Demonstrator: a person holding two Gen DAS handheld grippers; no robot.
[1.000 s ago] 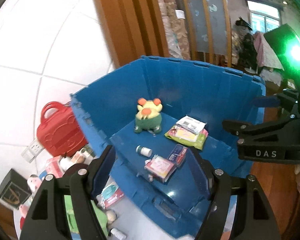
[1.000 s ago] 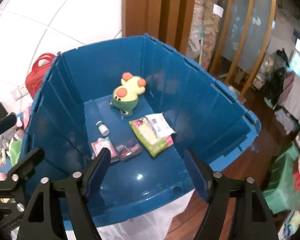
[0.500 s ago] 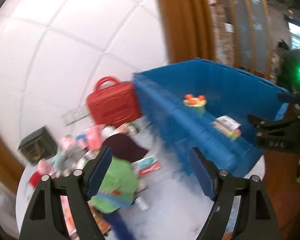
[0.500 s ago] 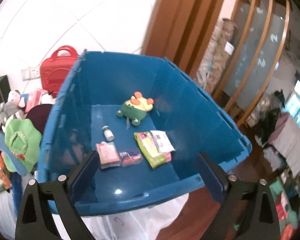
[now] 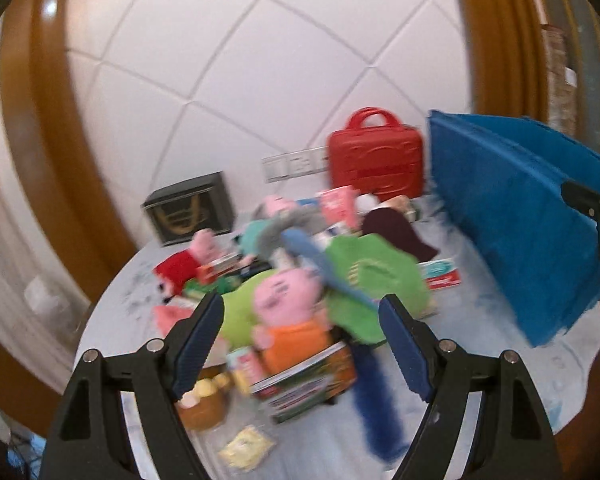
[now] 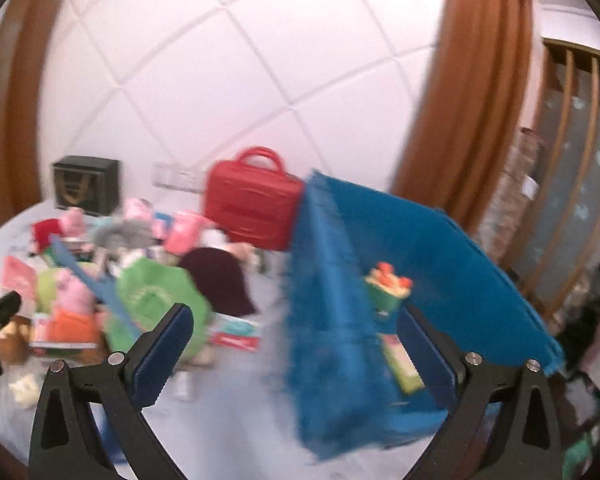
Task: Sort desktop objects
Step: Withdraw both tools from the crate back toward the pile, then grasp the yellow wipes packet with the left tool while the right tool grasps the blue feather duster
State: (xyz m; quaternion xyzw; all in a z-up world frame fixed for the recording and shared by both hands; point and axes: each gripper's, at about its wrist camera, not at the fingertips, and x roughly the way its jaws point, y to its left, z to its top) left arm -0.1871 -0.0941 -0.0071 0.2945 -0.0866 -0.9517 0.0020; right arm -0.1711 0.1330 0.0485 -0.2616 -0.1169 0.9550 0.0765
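Note:
A heap of toys and boxes lies on the round white table [image 5: 500, 392]. A pink pig plush in orange [image 5: 288, 320] sits on a flat box, beside a green hat [image 5: 372, 276] and a dark maroon cap [image 5: 396, 236]. My left gripper [image 5: 300, 344] is open and empty, just in front of the pig plush. The blue bin [image 6: 340, 320] stands at the right and holds a green plush [image 6: 388, 288] and a green packet [image 6: 404, 364]. My right gripper [image 6: 296, 356] is open and empty, before the bin's near wall. Both views are blurred.
A red case [image 5: 376, 160] stands against the tiled wall beside the bin [image 5: 520, 232]. A black box [image 5: 190, 208] is at the back left. A toothpaste box [image 5: 440, 274] lies between hat and bin. A brown cup [image 5: 204, 404] sits near the table's front edge.
Both grippers have swung left, away from above the bin's inside toward the heap of toys. Both stayed open and empty.

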